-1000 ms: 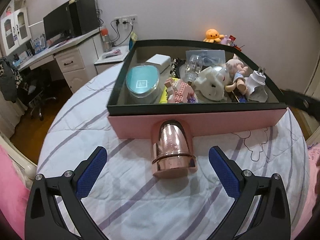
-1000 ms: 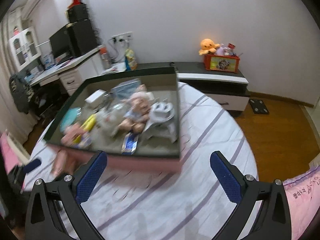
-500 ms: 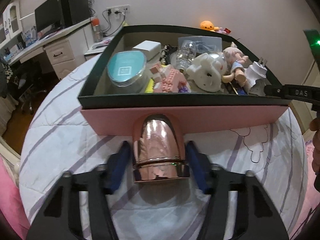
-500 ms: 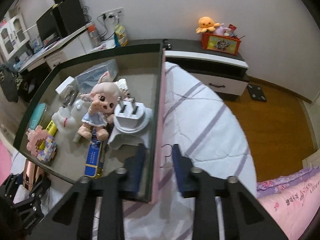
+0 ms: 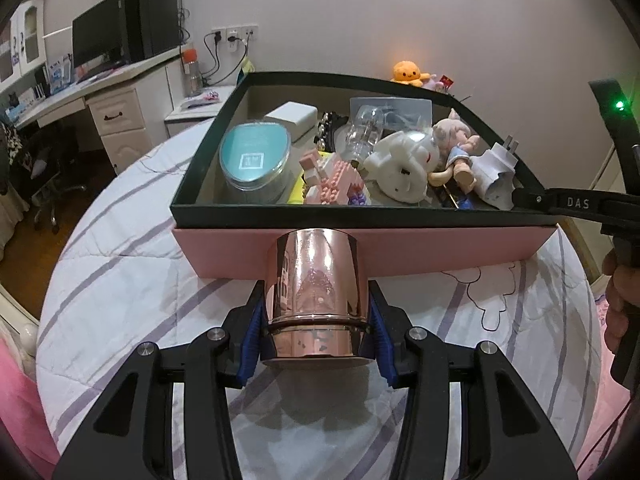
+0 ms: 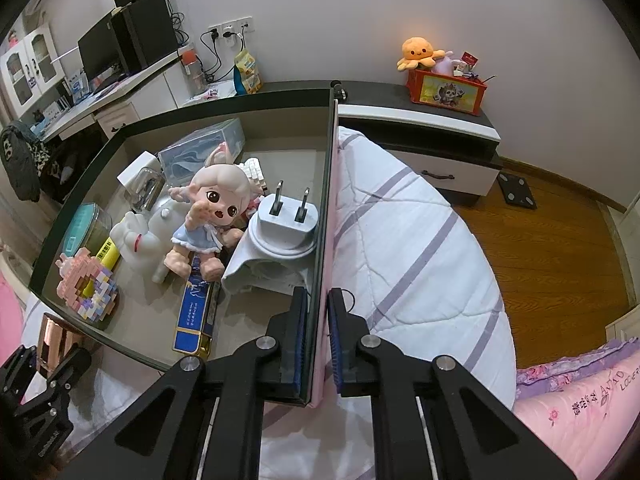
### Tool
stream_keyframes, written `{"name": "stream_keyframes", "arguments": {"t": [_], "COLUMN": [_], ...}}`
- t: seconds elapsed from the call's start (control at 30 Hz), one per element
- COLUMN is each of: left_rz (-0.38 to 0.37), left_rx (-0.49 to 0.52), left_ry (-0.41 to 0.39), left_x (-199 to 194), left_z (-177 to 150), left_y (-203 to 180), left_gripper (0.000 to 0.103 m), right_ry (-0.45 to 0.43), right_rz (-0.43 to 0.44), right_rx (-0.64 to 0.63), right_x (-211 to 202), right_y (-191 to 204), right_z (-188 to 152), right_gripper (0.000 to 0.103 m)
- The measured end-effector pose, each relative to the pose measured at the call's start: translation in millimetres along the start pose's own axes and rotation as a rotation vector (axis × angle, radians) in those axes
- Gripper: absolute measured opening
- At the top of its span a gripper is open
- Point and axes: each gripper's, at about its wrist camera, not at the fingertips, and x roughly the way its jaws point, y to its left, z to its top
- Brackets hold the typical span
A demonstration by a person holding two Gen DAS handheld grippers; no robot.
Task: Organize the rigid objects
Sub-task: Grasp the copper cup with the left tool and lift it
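Observation:
My left gripper (image 5: 316, 322) is shut on a shiny rose-gold metal cup (image 5: 316, 292), held just in front of the pink front wall of the box (image 5: 440, 252). The cup also shows in the right wrist view (image 6: 56, 340). My right gripper (image 6: 318, 332) is shut on the right side wall of the box (image 6: 326, 200), one finger inside and one outside. The box has a dark green rim and holds a doll (image 6: 212, 208), a white plug adapter (image 6: 284, 224), a pink brick model (image 5: 336, 180), a teal-lidded jar (image 5: 254, 158) and a white toy (image 5: 400, 162).
The box rests on a white quilt with purple stripes (image 5: 132, 264) on a bed. A desk with a monitor (image 5: 100, 44) stands at the back left. A low cabinet (image 6: 420, 136) with an orange plush and a red box stands behind. Wooden floor (image 6: 560, 240) lies to the right.
My left gripper moved up to the cup and shut on it. My right gripper moved down over the box's right wall and shut on it.

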Motion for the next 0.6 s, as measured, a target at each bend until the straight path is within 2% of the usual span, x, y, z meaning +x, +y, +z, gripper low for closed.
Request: {"name": "stream_keyframes", "arguments": {"t": [0.33,0.6], "left_rz": [0.007,-0.010], "left_rx": [0.015,0.023], "left_ry": [-0.056,-0.138], "left_x": [-30,-60], "left_z": [6,41], "left_y": [1,0], "left_gripper": [0.047,0.047], "right_ry": [-0.001,-0.002], "right_rz": [0.003,0.003], "right_rx": [0.002,0.003], "right_x": [0,0], "right_y": [-1,-1], "right_z": [0,0], "right_gripper": [0.010,0.010]}}
